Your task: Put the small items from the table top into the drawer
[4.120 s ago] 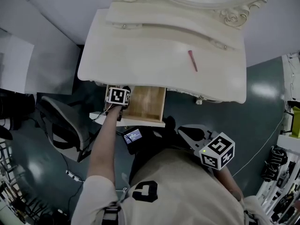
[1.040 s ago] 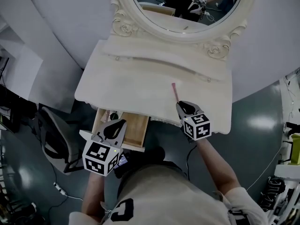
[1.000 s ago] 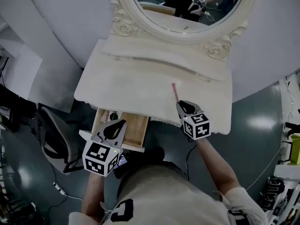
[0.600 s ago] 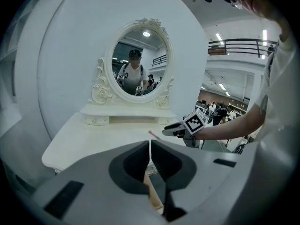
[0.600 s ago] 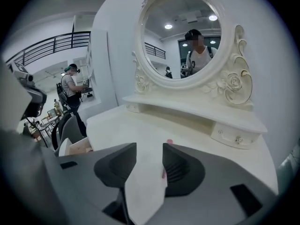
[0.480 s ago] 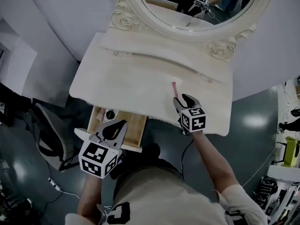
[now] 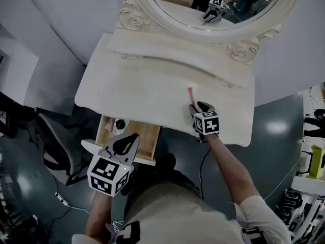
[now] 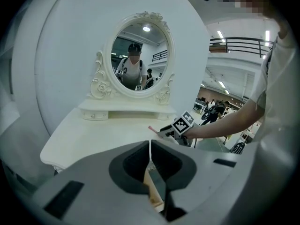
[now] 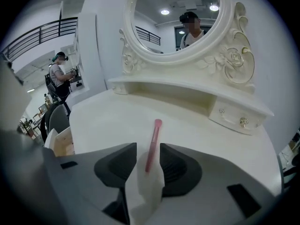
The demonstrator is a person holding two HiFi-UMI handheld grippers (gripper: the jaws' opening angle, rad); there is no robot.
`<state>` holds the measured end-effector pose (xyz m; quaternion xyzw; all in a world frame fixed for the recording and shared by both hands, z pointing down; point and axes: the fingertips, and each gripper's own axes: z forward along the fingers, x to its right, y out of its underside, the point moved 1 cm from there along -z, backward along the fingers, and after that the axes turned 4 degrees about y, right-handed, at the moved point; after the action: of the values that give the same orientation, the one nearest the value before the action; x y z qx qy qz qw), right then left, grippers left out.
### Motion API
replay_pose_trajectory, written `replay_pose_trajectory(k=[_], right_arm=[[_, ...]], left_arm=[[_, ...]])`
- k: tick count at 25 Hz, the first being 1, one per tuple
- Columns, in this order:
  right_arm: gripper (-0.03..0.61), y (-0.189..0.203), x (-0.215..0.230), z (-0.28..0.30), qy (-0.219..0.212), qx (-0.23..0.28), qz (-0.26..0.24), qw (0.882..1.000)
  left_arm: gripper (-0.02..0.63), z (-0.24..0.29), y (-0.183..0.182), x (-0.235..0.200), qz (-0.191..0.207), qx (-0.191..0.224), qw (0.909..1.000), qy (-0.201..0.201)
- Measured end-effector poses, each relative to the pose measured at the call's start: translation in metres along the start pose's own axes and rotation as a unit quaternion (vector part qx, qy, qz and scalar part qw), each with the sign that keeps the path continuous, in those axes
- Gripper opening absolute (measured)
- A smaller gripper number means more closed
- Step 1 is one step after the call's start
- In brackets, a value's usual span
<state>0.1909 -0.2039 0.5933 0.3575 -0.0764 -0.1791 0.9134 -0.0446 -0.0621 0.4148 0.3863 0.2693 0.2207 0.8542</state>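
Observation:
A thin pink stick (image 7: 190,93) lies on the cream dressing table top (image 7: 142,85), right of centre. My right gripper (image 7: 196,107) is low over its near end and open. Its jaws have just been opening. In the right gripper view the pink stick (image 9: 152,142) runs between the two jaws of the right gripper (image 9: 148,149), and the pads do not press on it. My left gripper (image 7: 133,136) is shut and empty above the open wooden drawer (image 7: 147,136) under the table's front left. The left gripper (image 8: 150,142) shows its jaws meeting.
An oval mirror (image 7: 218,4) in a carved frame stands at the back of the table, over a low shelf with small knobs (image 9: 243,122). A dark chair (image 7: 56,146) stands left of the drawer. Small items (image 7: 119,124) lie in the drawer's back left corner.
My right gripper has come forward and down over the near end of the pink stick, and its jaws now stand apart. The left gripper has stayed over the drawer.

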Motion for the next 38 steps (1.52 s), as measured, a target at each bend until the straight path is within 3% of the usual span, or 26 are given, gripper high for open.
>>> replay_pose_trajectory(k=[9, 19, 24, 29, 38], right_arm=[[0.161, 0.005, 0.009, 0.017, 0.002, -0.004, 0.042, 0.999], [0.153, 0.007, 0.007, 0.018, 0.012, -0.012, 0.013, 1.000], [0.118, 0.007, 0.004, 0.018, 0.004, 0.000, -0.014, 1.000], [0.063, 0.008, 0.001, 0.019, 0.003, -0.019, -0.013, 1.000], [0.058, 0.005, 0.005, 0.020, 0.001, -0.043, 0.000, 0.999]], left_arm=[[0.065, 0.000, 0.005, -0.001, -0.009, 0.000, 1.0000, -0.003], [0.066, -0.006, 0.009, 0.000, -0.013, 0.007, 0.9998, -0.011], [0.065, -0.011, 0.010, 0.001, -0.015, 0.014, 0.9997, -0.015], [0.065, -0.024, 0.013, -0.003, -0.021, 0.021, 0.9991, -0.029], [0.065, -0.043, 0.013, -0.009, -0.023, 0.040, 0.9977, -0.049]])
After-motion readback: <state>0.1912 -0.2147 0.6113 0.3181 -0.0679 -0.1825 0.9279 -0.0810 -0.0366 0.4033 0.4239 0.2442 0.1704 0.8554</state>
